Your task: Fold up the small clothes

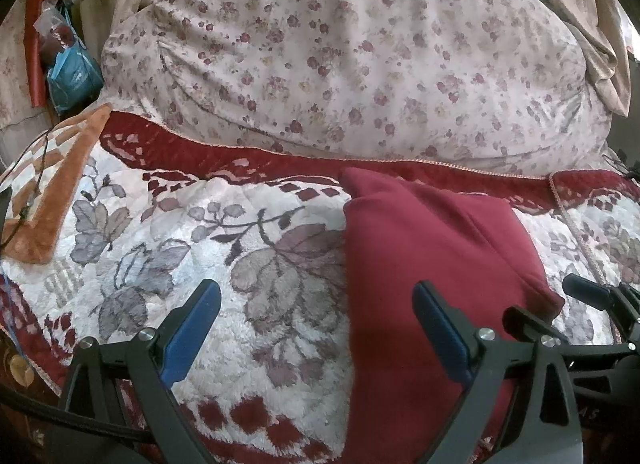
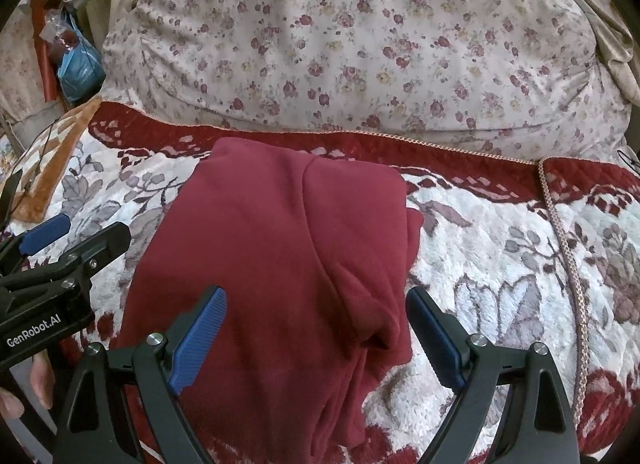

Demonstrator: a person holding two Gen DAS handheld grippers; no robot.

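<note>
A dark red garment [image 2: 288,248] lies folded lengthwise on a fluffy flowered blanket [image 2: 500,264]. In the left wrist view the garment [image 1: 432,248] lies to the right of centre. My left gripper [image 1: 316,304] is open and empty, its right finger over the garment's left edge, its left finger over the blanket. My right gripper [image 2: 316,308] is open and empty, hovering over the garment's near end. The left gripper also shows at the left edge of the right wrist view [image 2: 72,240]. The right gripper's fingers show at the right edge of the left wrist view [image 1: 560,304].
A large flowered pillow [image 1: 352,63] lies behind the blanket. A blue packet [image 1: 72,75] and clutter sit at the far left beside a red strip. A beige curtain [image 1: 600,23] hangs at the right. An orange checked cloth [image 1: 52,183] lies at the left.
</note>
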